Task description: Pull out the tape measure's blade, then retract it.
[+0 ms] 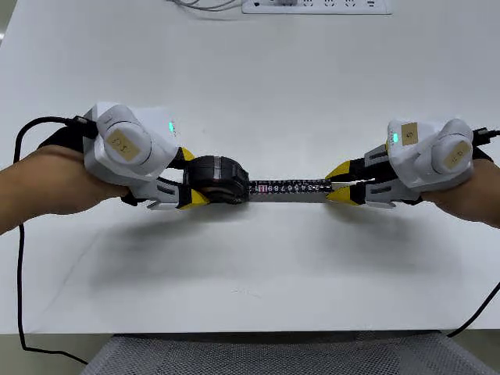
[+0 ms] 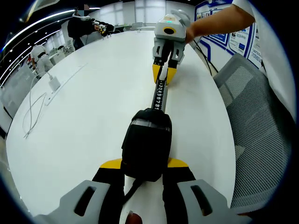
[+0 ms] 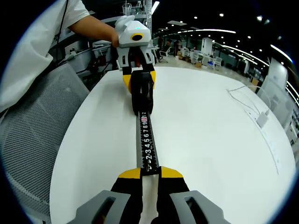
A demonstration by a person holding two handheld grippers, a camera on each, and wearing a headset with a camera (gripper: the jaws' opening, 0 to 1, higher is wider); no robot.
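Observation:
The black tape measure case (image 1: 216, 180) is held just above the white table, with my left gripper (image 1: 191, 177) shut on its rear half; in the left gripper view the case (image 2: 146, 143) sits between the yellow-tipped jaws. A short length of black blade (image 1: 289, 188) with white numerals runs from the case to the right. My right gripper (image 1: 341, 183) is shut on the blade's free end. In the right gripper view the blade (image 3: 146, 144) leads from my right gripper (image 3: 149, 172) straight to the case (image 3: 141, 91) and my left gripper (image 3: 138, 79) beyond it. The left gripper view shows my right gripper (image 2: 164, 73) pinching the blade (image 2: 160, 94).
A white power strip (image 1: 316, 6) lies at the table's far edge with thin cables beside it. Black cables trail from both grippers over the table's near edge (image 1: 234, 332). A grey mesh chair (image 1: 281, 355) stands below that edge. A charger and cord (image 2: 52, 84) lie on the table.

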